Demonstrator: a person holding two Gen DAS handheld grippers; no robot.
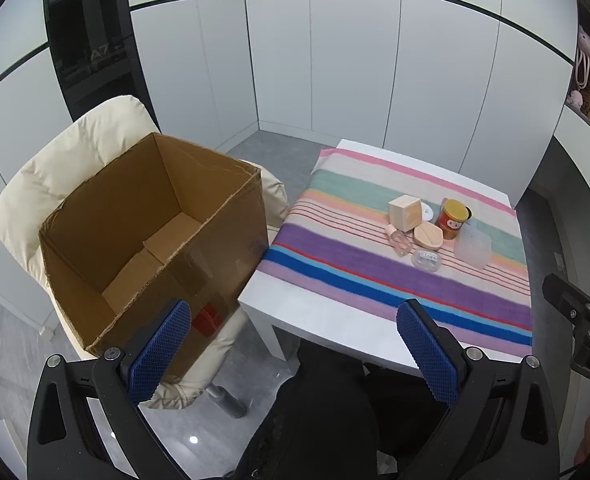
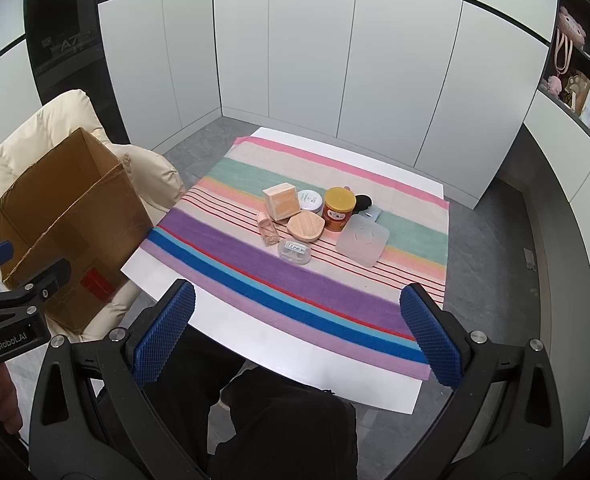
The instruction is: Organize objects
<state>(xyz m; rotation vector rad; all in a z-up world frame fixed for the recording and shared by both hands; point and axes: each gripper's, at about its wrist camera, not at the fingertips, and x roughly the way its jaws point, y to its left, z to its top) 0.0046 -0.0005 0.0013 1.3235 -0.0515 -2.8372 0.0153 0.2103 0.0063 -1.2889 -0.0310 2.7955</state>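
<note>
We hold both claws above the near edge of the desk (image 2: 255, 332), tilted down toward it; the left gripper (image 1: 295, 348) is spread wide with nothing between its blue pads, and the right gripper (image 2: 299, 332) is just as fully released and empty; neither touches anything.

The things to sort sit in one tight cluster on the striped cloth (image 2: 231, 248), toward the far right part of the desk and well apart from both claws; a tan cube box (image 2: 281, 201) stands at the far left of the group, with a small pink bottle (image 2: 267, 233) just beside it nearer to us; an orange jar with a yellow lid (image 2: 338, 209) stands upright to the right of the box; a peach compact (image 2: 305, 227) lies in front of the jar, and a small clear case (image 2: 294, 251) lies closest to our edge; a frosted square container (image 2: 362, 245) lies at the right end.

The right wrist view alone shows the flat white tin (image 2: 310, 199) clearly behind the compact, plus a black round thing (image 2: 362, 201) and a grey item (image 2: 371, 213) behind the jar; in the left view the jar hides these.

The left wrist view alone looks down into the open cardboard box (image 1: 151, 236), which sits on the cream chair (image 1: 67, 160) just beside the desk's left edge, with only loose bottom flaps inside; from the right we see just its outer wall and red label.
</note>
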